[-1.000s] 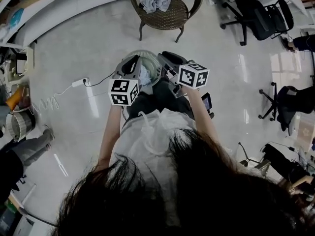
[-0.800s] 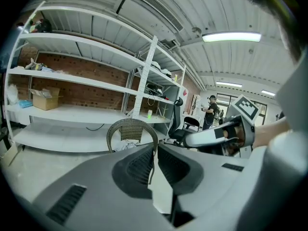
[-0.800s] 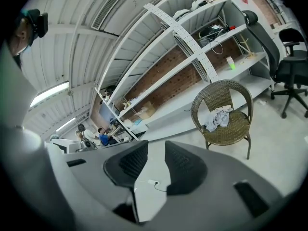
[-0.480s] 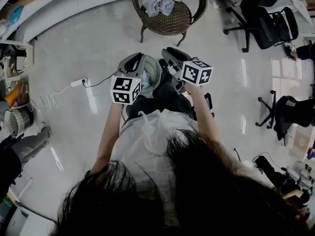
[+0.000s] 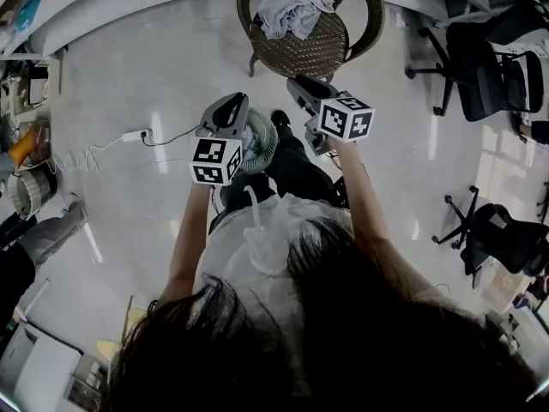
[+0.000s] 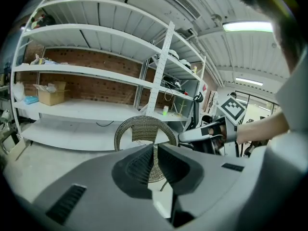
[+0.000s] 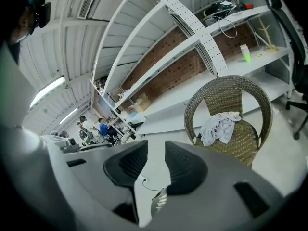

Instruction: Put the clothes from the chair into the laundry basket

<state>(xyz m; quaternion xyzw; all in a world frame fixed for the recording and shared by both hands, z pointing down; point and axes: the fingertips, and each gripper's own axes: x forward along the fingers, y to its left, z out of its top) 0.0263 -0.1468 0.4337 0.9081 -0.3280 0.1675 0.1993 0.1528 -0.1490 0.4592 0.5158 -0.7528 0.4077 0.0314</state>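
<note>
Pale glossy floor (image 5: 129, 75), white shelving (image 6: 96, 109) along a brick wall behind the wicker chair (image 5: 313, 50). Grey-white clothes (image 5: 292, 11) heaped on the chair's seat, toward its backrest, untouched. Round white laundry basket (image 5: 262, 140) on the floor on the near side of the chair, clear of its legs, partly hidden under both grippers.

Left claw (image 6: 155, 150) held in the air on the near side of the chair, aimed at it. Pads only a narrow slit apart, nothing between them; chair's back seen through the gap.

Right claw (image 7: 156, 153) also in the air on the near side of the chair, closer to its front edge than the left. Pads somewhat wider apart, empty; clothes seen off to the right of the pads, not between them.

Neither claw in contact with chair or clothes.

White power strip (image 5: 137, 134) with trailing cable on the floor, well left of the chair. Black office chairs (image 5: 497, 67) well right of the chair.
</note>
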